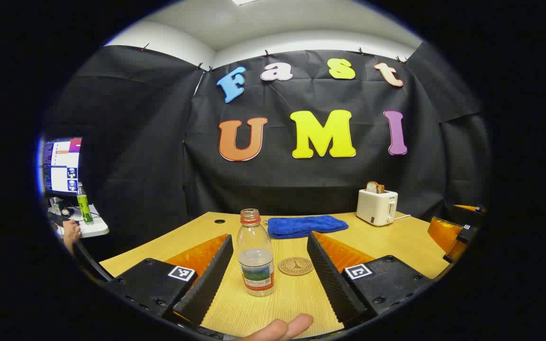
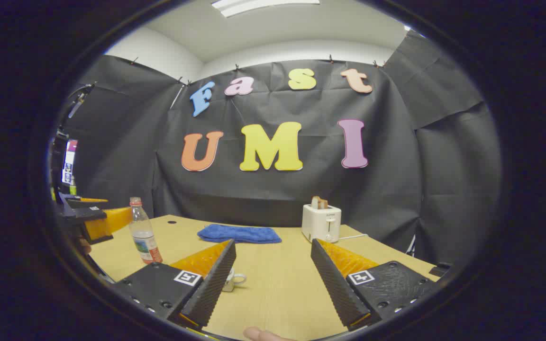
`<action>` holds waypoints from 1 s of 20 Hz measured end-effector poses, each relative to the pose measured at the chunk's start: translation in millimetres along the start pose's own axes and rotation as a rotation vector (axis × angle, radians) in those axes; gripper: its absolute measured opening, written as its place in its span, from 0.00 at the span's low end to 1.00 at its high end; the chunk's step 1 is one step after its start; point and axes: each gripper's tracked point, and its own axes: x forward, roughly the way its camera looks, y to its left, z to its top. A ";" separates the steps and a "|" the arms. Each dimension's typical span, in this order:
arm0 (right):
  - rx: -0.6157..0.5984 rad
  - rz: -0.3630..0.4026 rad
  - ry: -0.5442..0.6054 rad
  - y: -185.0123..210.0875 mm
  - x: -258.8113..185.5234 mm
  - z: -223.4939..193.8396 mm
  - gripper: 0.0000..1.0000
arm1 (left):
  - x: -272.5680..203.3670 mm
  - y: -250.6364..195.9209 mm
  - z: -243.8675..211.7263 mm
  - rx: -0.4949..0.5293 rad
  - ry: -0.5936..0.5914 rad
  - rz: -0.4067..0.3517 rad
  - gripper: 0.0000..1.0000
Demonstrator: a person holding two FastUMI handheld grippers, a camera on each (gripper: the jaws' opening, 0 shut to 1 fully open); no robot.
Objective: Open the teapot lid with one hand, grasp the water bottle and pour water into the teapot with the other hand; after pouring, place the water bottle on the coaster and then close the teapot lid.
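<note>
Clear plastic: one water bottle, uncapped, upright between my left gripper's spread fingers, untouched. One coaster just right. One blue towel, one toaster near tabletop's far edge. My right gripper spread; one white teapot part-hidden behind its left finger.

In the right gripper view your own left finger hides most of the teapot, so its lid cannot be seen; the other gripper is cut off at the picture's left edge; in the left gripper view the monitor is cut off, and the bottle's label is too small to make out.
</note>
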 end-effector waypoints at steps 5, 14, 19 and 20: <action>0.013 -0.006 0.038 -2.6 5.2 -12.3 0.95 | 0.0 2.2 -3.7 0.005 0.019 0.011 0.98; 0.013 0.016 0.056 10.0 19.8 -24.5 0.94 | 0.2 4.4 -5.9 0.005 0.035 0.005 0.98; 0.038 0.064 0.109 44.0 47.4 -49.8 0.95 | 1.0 5.9 -6.1 0.032 0.033 0.009 0.98; 0.045 0.075 0.121 51.4 54.2 -55.3 0.95 | 0.9 6.6 -6.7 0.037 0.035 0.009 0.98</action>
